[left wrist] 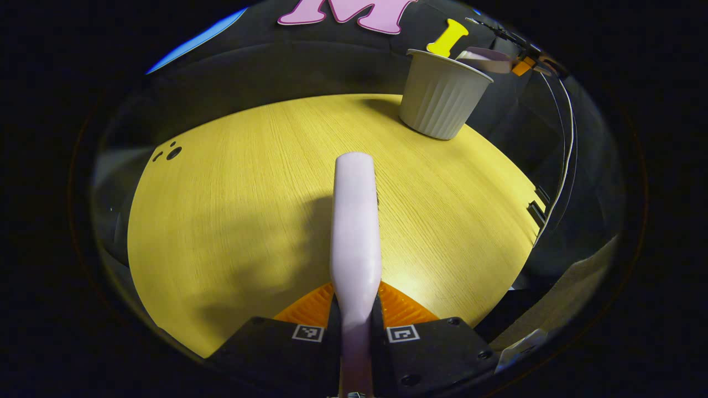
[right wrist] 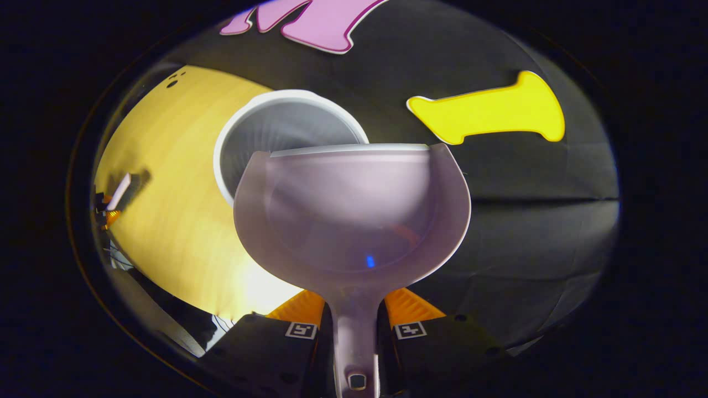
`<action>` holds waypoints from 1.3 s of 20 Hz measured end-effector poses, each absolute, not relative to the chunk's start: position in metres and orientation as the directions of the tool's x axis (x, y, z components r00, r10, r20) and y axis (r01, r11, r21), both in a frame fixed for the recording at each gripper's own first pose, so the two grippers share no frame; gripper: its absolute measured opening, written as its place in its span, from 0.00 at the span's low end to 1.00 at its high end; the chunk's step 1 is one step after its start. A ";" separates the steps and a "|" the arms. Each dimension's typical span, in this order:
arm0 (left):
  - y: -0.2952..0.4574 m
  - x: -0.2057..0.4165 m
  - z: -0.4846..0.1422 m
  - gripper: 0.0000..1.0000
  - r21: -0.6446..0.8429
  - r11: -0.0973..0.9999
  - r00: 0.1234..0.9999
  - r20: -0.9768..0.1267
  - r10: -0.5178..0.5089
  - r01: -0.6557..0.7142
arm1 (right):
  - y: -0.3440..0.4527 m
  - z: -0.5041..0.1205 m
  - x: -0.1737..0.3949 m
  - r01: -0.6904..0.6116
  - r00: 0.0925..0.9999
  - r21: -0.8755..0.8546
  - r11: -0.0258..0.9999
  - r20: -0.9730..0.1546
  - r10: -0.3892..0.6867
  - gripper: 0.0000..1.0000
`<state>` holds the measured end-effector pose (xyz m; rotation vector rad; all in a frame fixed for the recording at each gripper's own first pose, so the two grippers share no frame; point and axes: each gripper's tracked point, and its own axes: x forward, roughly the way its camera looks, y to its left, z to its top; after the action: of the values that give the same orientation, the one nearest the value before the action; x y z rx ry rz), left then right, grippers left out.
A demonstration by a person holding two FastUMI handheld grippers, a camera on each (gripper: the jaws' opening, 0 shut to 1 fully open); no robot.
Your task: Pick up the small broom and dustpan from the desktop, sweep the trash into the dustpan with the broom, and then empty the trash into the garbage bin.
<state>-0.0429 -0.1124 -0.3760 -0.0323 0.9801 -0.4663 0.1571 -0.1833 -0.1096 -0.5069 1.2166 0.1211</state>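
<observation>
My left gripper [left wrist: 355, 303] is shut on the pale lilac broom [left wrist: 357, 221], which juts forward over the yellow wooden table [left wrist: 238, 193]; its bristles are hidden. The white ribbed garbage bin [left wrist: 442, 99] stands at the table's far right. My right gripper [right wrist: 354, 309] is shut on the handle of the lilac dustpan [right wrist: 354, 215], held above and just right of the bin's open mouth [right wrist: 276, 127]. A small blue speck shows on the pan's floor. Far off, the dustpan [left wrist: 487, 59] hovers over the bin's rim, and the left gripper [right wrist: 105, 213] holds the broom [right wrist: 120, 190] low over the table.
Black booth cloth [right wrist: 525, 221] backs the table behind the bin. Cables [left wrist: 567, 160] hang past the table's right edge. Small dark holes [left wrist: 173, 153] mark the table's far left corner. The tabletop between the broom and the bin is bare wood.
</observation>
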 end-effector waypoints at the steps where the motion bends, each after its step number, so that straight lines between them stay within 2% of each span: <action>1: -0.112 -0.043 -0.375 0.27 -0.229 0.902 0.471 -0.790 -0.392 0.365 | -0.179 -0.105 0.151 -0.336 0.377 -0.281 0.899 -0.915 -0.145 0.36; 6: -0.109 -0.045 -0.369 0.27 -0.213 0.906 0.481 -0.790 -0.380 0.367 | -0.151 -0.086 0.103 -0.262 0.472 -0.138 0.955 -0.882 0.002 0.36; 7: -0.110 -0.045 -0.368 0.27 -0.207 0.907 0.483 -0.791 -0.376 0.368 | -0.144 -0.085 0.093 -0.256 0.483 -0.116 0.960 -0.875 0.023 0.39; 10: -0.109 -0.045 -0.364 0.27 -0.194 0.908 0.492 -0.788 -0.369 0.370 | -0.116 -0.094 0.056 -0.267 0.494 -0.064 0.962 -0.866 0.080 0.34; 11: -0.109 -0.045 -0.364 0.27 -0.189 0.910 0.494 -0.789 -0.364 0.369 | -0.103 -0.100 0.044 -0.275 0.492 -0.043 0.961 -0.864 0.102 0.36; 18: -0.104 -0.044 -0.358 0.27 -0.155 0.929 0.517 -0.794 -0.320 0.337 | -0.020 -0.173 -0.036 -0.329 0.407 0.078 0.941 -0.888 0.215 0.36; 21: -0.100 -0.043 -0.360 0.27 -0.147 0.936 0.521 -0.798 -0.303 0.320 | 0.019 -0.218 -0.066 -0.352 0.341 0.151 0.924 -0.898 0.277 0.36; 26: -0.100 -0.037 -0.370 0.27 -0.106 0.949 0.520 -0.815 -0.254 0.297 | 0.045 -0.286 -0.098 -0.354 0.265 0.198 0.914 -0.916 0.301 0.34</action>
<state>-0.0369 -0.1002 -0.3703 0.0481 0.9687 -0.3302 -0.0985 0.0446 -0.2857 -0.0496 1.2251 0.4425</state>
